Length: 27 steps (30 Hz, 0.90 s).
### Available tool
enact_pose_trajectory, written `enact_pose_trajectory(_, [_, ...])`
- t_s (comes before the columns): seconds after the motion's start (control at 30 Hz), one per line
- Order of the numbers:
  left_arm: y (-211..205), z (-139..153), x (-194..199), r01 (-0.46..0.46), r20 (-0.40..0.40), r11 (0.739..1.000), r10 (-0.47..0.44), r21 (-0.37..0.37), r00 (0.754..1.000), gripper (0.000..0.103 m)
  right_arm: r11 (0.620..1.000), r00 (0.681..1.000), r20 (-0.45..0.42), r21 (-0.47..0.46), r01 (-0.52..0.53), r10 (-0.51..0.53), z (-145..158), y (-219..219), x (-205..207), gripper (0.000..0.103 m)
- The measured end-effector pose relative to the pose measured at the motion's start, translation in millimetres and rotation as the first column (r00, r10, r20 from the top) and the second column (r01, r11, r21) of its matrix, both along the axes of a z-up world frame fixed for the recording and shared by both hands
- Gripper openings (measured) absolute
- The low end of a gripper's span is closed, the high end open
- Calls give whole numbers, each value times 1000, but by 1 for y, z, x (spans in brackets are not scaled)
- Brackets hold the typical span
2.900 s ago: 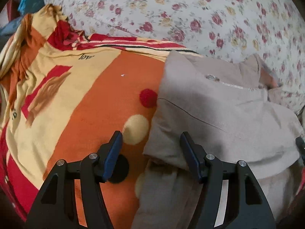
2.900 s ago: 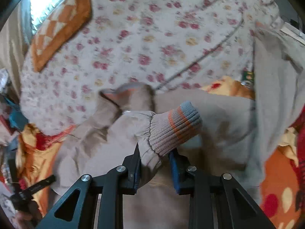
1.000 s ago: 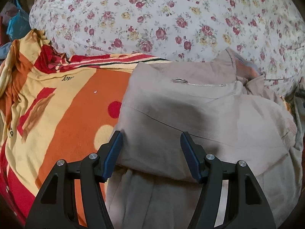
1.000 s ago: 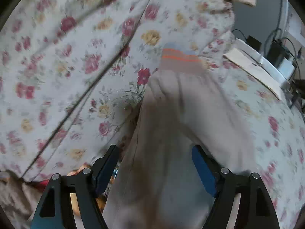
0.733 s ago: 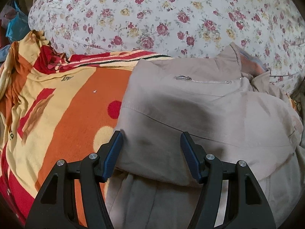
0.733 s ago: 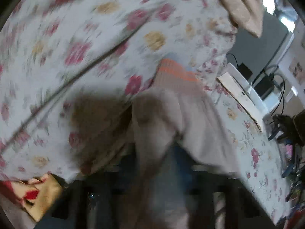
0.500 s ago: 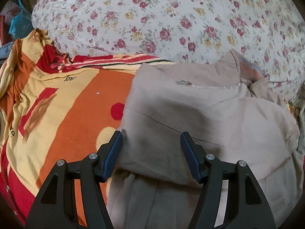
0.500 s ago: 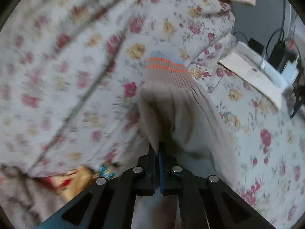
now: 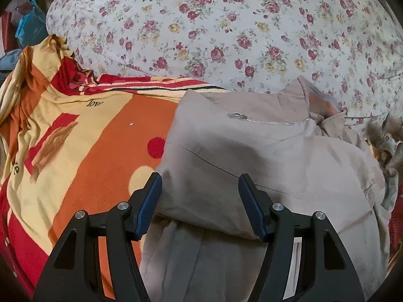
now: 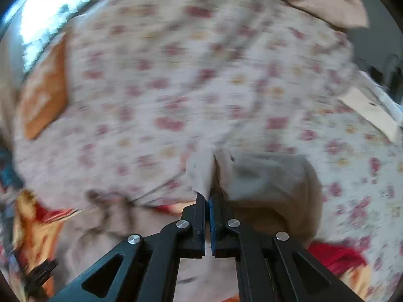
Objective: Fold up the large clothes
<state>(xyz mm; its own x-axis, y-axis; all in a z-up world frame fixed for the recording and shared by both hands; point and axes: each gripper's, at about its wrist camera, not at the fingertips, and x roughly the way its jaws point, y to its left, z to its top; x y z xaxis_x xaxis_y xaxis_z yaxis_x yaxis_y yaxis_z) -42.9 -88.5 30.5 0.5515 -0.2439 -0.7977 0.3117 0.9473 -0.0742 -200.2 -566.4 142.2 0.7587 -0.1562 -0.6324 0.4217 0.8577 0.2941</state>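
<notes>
Orange, yellow and red blanket (image 9: 83, 151) covers the left part of the bed, with the floral quilt (image 9: 226, 30) bunched along the far edge. Beige jacket (image 9: 264, 156) lies folded on the blanket, zipper (image 9: 259, 120) facing up, striped collar (image 9: 322, 100) at its far right corner. Left gripper (image 9: 200, 201) hovers over the jacket's near folded edge, jaws spread wide, holding nothing. Right gripper (image 10: 207, 198), jaws pressed together, pinches a beige sleeve (image 10: 264, 176) of the jacket; that view is motion-blurred.

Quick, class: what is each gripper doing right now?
Left gripper: open, jaws either side of the folded beige zip jacket, gripping nothing.
Right gripper: shut on the jacket's beige fabric.
</notes>
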Motion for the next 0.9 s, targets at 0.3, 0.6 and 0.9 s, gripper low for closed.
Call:
enact_pose_trajectory(0.3, [-2, 6, -4, 115, -77, 959, -140, -259, 987, 64, 911, 913, 134, 103, -400, 386, 3, 149, -9, 2])
enact_pose_trajectory(0.6, [-20, 11, -17, 221, -126, 865, -307, -451, 943, 84, 899, 907, -92, 212, -384, 410, -89, 213, -40, 45])
enact_pose_trajectory(0.9, [-60, -10, -57, 315, -194, 868, -409, -383, 892, 85, 949, 972, 19, 213, -233, 234, -83, 173, -94, 81])
